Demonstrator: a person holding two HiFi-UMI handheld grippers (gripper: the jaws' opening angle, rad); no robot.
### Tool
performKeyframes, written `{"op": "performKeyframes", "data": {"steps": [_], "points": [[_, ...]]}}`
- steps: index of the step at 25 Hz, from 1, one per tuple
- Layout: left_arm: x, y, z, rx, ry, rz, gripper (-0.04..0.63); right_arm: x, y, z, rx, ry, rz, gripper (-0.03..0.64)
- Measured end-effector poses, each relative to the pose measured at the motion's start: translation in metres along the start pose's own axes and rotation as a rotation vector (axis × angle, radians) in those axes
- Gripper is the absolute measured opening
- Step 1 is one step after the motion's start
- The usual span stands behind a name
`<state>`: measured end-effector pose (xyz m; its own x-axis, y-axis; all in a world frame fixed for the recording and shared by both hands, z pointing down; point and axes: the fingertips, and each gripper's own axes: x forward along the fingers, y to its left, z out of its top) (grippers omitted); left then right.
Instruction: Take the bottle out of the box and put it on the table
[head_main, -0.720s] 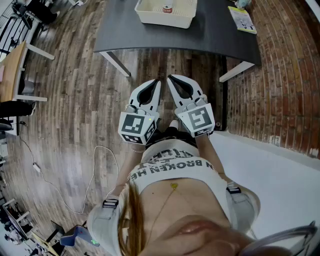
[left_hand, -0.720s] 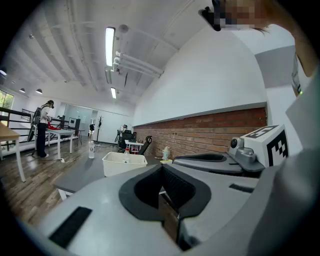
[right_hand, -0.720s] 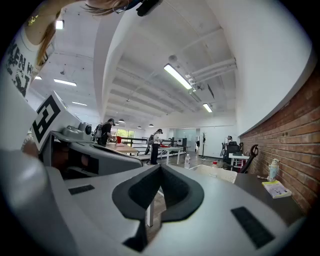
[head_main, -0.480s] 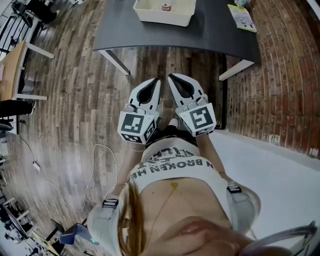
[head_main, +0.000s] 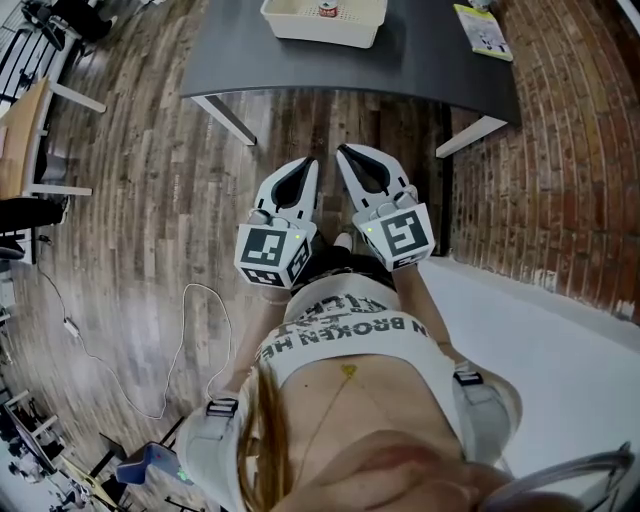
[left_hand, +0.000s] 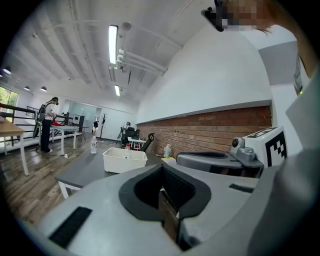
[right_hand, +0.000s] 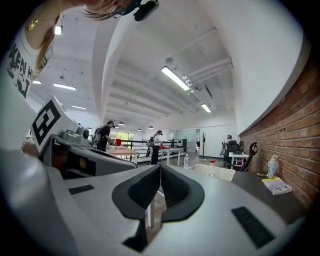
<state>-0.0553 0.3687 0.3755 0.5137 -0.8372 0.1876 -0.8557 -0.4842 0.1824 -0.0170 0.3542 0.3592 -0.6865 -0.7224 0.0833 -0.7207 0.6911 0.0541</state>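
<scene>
A white box (head_main: 322, 20) stands on the dark grey table (head_main: 420, 60) at the top of the head view. Inside it a small bottle (head_main: 327, 10) shows its red cap. Both grippers hover side by side over the wooden floor, in front of the person's waist and well short of the table. My left gripper (head_main: 313, 162) is shut with nothing in it, and so is my right gripper (head_main: 343, 150). The left gripper view shows the box (left_hand: 125, 159) far ahead past the closed jaws. In the right gripper view the box (right_hand: 212, 171) is just as distant.
A yellow-green booklet (head_main: 482, 30) lies at the table's right end, near a brick wall (head_main: 570, 150). A clear bottle (left_hand: 93, 145) stands on the table left of the box. A cable (head_main: 190, 350) trails over the floor at left. People work at distant tables (right_hand: 107, 135).
The table and box have slid slightly toward the top of the head view. Both grippers stay shut and nearly where they were.
</scene>
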Motion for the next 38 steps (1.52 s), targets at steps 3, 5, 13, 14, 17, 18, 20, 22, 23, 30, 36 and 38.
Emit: {"op": "performKeyframes", "data": {"steps": [3,5,13,14,17,18,20,22,23,30,36,38], "points": [[0.007,0.007,0.000,-0.003,0.007,-0.003,0.003,0.005,-0.007,0.000,0.006,0.001,-0.013,0.009],[0.016,0.010,0.001,-0.005,0.007,-0.016,0.003,0.009,-0.013,-0.001,0.015,0.001,-0.028,0.009],[0.075,0.032,0.013,0.005,0.012,-0.107,0.003,0.047,-0.056,-0.004,0.019,0.005,-0.098,0.009],[0.084,0.036,0.016,0.008,0.014,-0.120,0.003,0.054,-0.063,-0.003,0.018,0.004,-0.106,0.009],[0.110,0.050,0.027,0.015,0.011,-0.155,0.003,0.076,-0.083,0.001,0.019,-0.004,-0.128,0.009],[0.119,0.053,0.031,0.017,0.009,-0.165,0.003,0.082,-0.089,0.001,0.018,-0.004,-0.134,0.009],[0.135,0.061,0.036,0.023,0.006,-0.184,0.003,0.095,-0.101,0.001,0.021,-0.006,-0.143,0.009],[0.148,0.068,0.041,0.026,0.006,-0.195,0.003,0.108,-0.111,0.002,0.026,-0.008,-0.149,0.009],[0.153,0.073,0.042,0.025,0.007,-0.197,0.003,0.114,-0.114,0.001,0.025,-0.006,-0.152,0.009],[0.172,0.103,0.044,0.010,0.025,-0.199,0.002,0.150,-0.124,-0.001,0.030,0.010,-0.149,0.009],[0.179,0.126,0.047,0.002,0.032,-0.206,0.003,0.176,-0.123,-0.001,0.029,0.023,-0.146,0.009],[0.179,0.133,0.047,0.001,0.032,-0.209,0.003,0.183,-0.122,-0.002,0.028,0.026,-0.148,0.009]]}}
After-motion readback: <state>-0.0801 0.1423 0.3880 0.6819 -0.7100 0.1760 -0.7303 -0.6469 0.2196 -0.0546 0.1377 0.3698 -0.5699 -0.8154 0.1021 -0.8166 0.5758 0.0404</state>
